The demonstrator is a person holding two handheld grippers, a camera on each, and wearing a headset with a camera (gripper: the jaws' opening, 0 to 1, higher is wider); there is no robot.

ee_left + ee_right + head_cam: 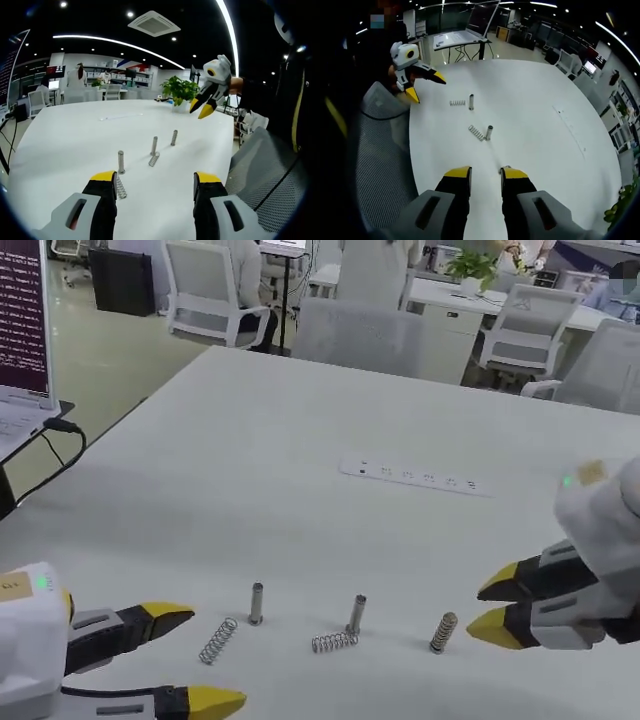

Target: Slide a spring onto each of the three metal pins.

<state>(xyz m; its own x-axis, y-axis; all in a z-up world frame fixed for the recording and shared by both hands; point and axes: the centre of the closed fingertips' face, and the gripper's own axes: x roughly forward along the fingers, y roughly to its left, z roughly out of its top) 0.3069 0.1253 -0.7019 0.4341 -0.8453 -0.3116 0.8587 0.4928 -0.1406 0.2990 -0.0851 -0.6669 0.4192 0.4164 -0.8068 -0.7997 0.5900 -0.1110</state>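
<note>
Three short metal pins stand in a row on the white table. The left pin (256,603) (120,162) (471,101) and the middle pin (356,614) (154,145) (489,132) are bare. The right pin wears an upright spring (443,632) (173,137). One loose spring (218,640) (120,187) (457,103) lies by the left pin, another (334,642) (154,159) (476,132) beside the middle pin. My left gripper (205,660) (155,182) is open, just short of the left spring. My right gripper (478,611) (486,173) is open and empty, just right of the sprung pin.
A white power strip (415,477) lies across the table's middle. A laptop (20,340) with a cable sits off the table's left edge. Office chairs (358,335) line the far edge. The table's near edge is close behind the pins.
</note>
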